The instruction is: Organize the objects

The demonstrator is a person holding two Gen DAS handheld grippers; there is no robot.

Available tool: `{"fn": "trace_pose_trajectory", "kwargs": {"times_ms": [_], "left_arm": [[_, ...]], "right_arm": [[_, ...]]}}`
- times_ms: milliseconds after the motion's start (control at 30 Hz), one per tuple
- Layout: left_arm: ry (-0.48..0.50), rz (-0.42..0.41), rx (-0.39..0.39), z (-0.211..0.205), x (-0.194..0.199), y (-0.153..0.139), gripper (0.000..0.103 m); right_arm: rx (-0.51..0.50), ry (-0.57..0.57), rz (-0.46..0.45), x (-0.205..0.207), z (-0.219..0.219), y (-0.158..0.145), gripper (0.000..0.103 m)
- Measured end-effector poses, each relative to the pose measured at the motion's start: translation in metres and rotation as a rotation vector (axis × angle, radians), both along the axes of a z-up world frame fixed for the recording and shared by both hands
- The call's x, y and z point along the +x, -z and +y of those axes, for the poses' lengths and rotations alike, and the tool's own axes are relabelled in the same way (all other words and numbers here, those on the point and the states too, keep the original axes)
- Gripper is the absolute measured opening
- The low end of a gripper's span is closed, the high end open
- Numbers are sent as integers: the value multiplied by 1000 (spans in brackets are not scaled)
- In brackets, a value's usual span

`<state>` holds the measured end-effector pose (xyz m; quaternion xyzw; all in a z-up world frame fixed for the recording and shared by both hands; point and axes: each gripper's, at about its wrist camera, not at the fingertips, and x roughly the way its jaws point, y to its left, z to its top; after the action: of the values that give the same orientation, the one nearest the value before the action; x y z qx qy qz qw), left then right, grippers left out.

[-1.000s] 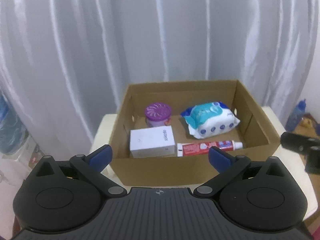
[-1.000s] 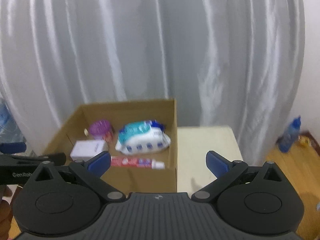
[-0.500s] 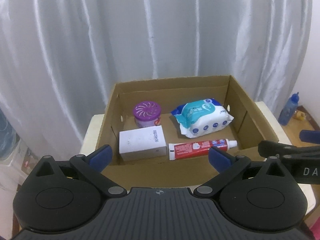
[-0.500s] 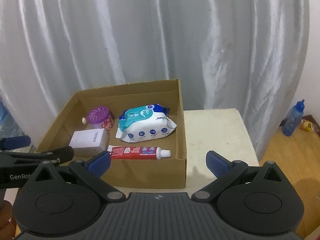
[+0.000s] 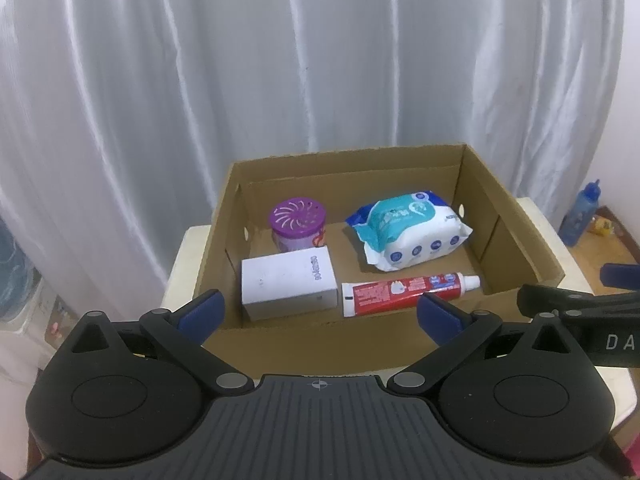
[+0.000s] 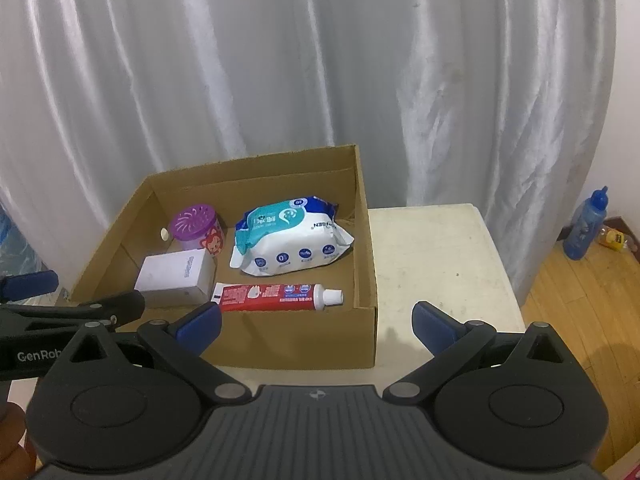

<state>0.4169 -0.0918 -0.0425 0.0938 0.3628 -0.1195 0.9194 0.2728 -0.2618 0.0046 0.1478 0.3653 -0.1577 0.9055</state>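
Observation:
An open cardboard box (image 5: 516, 224) (image 6: 366, 248) sits on a cream table (image 6: 436, 264). Inside lie a purple air freshener (image 5: 298, 226) (image 6: 194, 230), a white carton (image 5: 288, 282) (image 6: 176, 278), a pack of wet wipes (image 5: 408, 234) (image 6: 288, 240) and a red toothpaste tube (image 5: 404, 290) (image 6: 276, 296). My left gripper (image 5: 320, 314) hangs open and empty, short of the box's near wall. My right gripper (image 6: 316, 322) is open and empty too, over the box's near right corner.
White curtains hang close behind the table. A blue bottle (image 6: 586, 226) (image 5: 580, 214) stands on the wooden floor at the right. The table's right half (image 6: 440, 240) is bare beside the box. Clutter shows at the far left (image 5: 16, 256).
Both cameras have risen and tipped down, so the box sits lower and nearer in each view. The right gripper has come closer to the left one. Nothing in the box has moved.

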Motion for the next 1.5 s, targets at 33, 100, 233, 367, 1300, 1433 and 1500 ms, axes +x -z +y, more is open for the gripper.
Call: {"fn": "trace_pose_trajectory", "kwargs": {"times_ms": [33,100,233,367,1300,1433,1500], "left_arm": [[-1,0,2,0,0,0,103],[-2,0,4,0,0,0,103],[-2,-4,7,0,0,0,103],[-3,-4,6,0,-1,-1,103],[-1,-17,15,1,-2,-5,103],[0,-20,15,1,-2,-5,103],[0,-21,18,0,-3,-6,103]], "right_arm": [[-1,-1,3,0,0,1,103],[1,-1,6,-1,1,1,103],[1,-3,5,-1,0,0,103],[2,-3,5,-1,0,-1,103],[2,0,7,-5,2,-5,103],[5,1,6,-5,1,-5,103],[8,1,6,-6,1,-5,103]]}}
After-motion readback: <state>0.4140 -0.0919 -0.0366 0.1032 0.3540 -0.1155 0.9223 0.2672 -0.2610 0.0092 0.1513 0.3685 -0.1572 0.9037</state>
